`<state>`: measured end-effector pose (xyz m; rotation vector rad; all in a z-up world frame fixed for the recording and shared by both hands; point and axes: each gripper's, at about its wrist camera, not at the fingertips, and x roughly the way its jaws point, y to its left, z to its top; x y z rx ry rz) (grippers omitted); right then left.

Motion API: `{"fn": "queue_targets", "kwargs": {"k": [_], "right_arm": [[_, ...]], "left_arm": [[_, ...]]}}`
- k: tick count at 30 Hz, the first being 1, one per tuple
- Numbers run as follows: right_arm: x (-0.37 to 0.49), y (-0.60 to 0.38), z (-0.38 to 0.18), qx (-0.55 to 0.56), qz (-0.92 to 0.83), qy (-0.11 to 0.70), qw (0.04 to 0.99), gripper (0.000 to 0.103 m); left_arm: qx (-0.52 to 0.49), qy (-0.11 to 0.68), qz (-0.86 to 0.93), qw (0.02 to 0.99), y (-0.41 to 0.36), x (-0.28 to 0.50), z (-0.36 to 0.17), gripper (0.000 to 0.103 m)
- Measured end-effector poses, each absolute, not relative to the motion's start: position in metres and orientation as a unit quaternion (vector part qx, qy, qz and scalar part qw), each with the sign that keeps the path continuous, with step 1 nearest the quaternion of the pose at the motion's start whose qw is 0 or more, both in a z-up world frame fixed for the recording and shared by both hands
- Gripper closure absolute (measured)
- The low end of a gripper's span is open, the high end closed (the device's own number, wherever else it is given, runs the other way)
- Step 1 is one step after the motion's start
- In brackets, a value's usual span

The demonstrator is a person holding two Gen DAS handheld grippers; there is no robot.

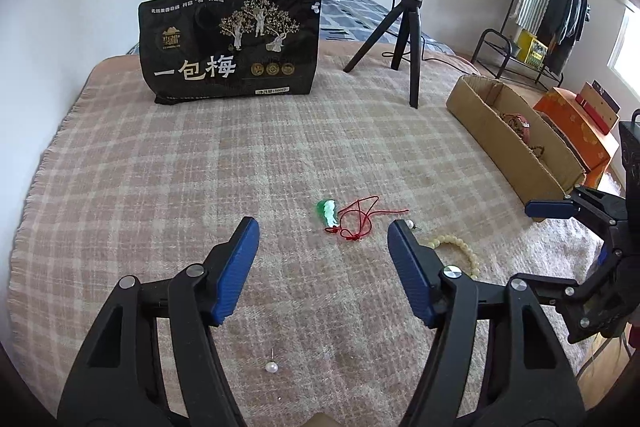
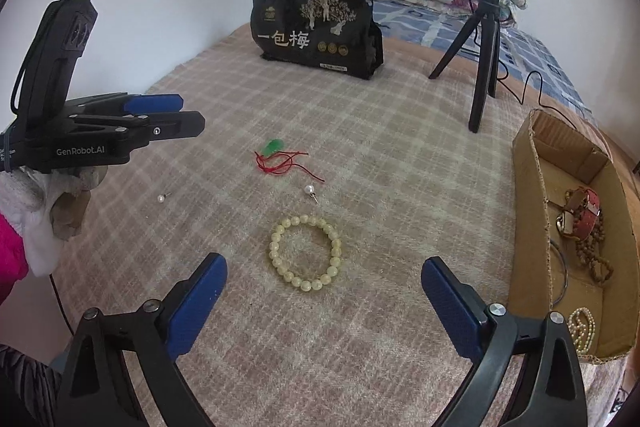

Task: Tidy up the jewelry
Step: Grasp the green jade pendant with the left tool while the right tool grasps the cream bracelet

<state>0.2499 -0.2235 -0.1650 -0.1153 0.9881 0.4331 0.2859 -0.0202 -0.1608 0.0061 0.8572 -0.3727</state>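
Four loose pieces remain on the blanket (image 2: pixel 400 155); right gripper (image 2: pixel 324 291), fingers apart (left gripper (image 1: pixel 322 239) likewise), poised before bead bracelet (image 2: pixel 306 253), likely next for cardboard box (image 2: pixel 532 211).

Both grippers hang in the air with nothing in them. Left gripper (image 1: pixel 323 233) has its jaws spread wide, pointing toward 12 o'clock. Right gripper (image 2: pixel 324 275) is spread wide too. From the right wrist cam, the left one sits at 9 o'clock, side-on.
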Motion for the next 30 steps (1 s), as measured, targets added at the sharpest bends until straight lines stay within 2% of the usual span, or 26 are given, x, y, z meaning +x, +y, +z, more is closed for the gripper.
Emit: {"fn": "queue_targets", "kwargs": {"k": [7,11,13,14,23,30], "right_arm": [[0.269,-0.226,-0.191,-0.024,0.200,0.506,0.839,0.034],[0.273,-0.222,-0.199,-0.032,0.201,0.513,0.834,0.041],[0.275,-0.220,-0.202,-0.036,0.199,0.515,0.833,0.045],[0.276,-0.219,-0.203,-0.037,0.200,0.515,0.833,0.046],[0.286,-0.211,-0.209,-0.040,0.207,0.520,0.828,0.060],[0.289,-0.202,-0.211,-0.060,0.211,0.522,0.824,0.067]], "left_arm": [[0.004,0.437,-0.182,0.881,-0.033,0.301,-0.184,0.047],[0.003,0.448,-0.182,0.875,-0.041,0.310,-0.197,0.048],[0.001,0.456,-0.178,0.872,-0.044,0.317,-0.203,0.057],[-0.001,0.461,-0.176,0.870,-0.046,0.320,-0.205,0.057],[-0.007,0.487,-0.167,0.857,-0.054,0.342,-0.222,0.058],[0.000,0.489,-0.161,0.857,-0.059,0.347,-0.228,0.066]]}}
